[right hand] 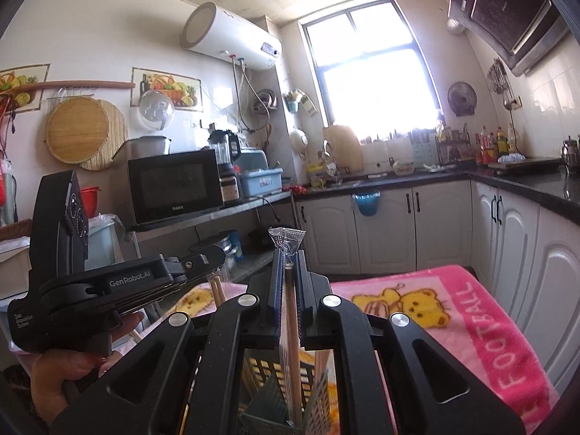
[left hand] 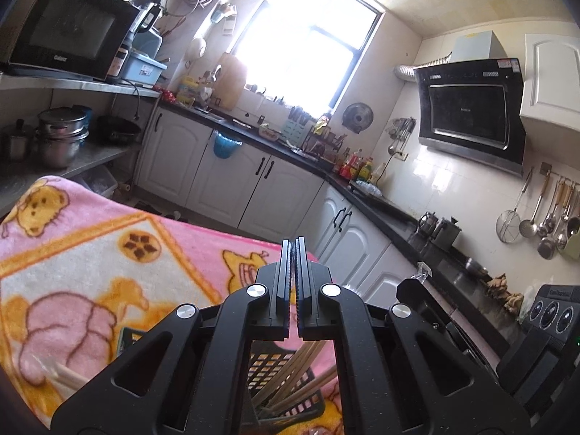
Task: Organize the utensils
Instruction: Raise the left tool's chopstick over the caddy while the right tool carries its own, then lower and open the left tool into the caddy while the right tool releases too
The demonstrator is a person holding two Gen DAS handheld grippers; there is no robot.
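My left gripper (left hand: 294, 244) is shut and empty, held above a black perforated basket (left hand: 279, 366) that holds several wooden chopsticks (left hand: 301, 366). More chopsticks (left hand: 65, 377) lie on the pink blanket at lower left. My right gripper (right hand: 289, 253) is shut on a pair of chopsticks in a clear plastic sleeve (right hand: 290, 322), held upright with the lower end inside the basket (right hand: 268, 373). The sleeve's top (right hand: 286, 239) sticks out above the fingertips. The left gripper's body (right hand: 108, 290) shows at the left of the right wrist view, in a hand.
A pink cartoon blanket (left hand: 108, 261) covers the table under the basket; it also shows in the right wrist view (right hand: 453, 311). White cabinets (left hand: 253, 177) and a dark counter lie beyond. A shelf with a microwave (right hand: 174, 185) stands to the left.
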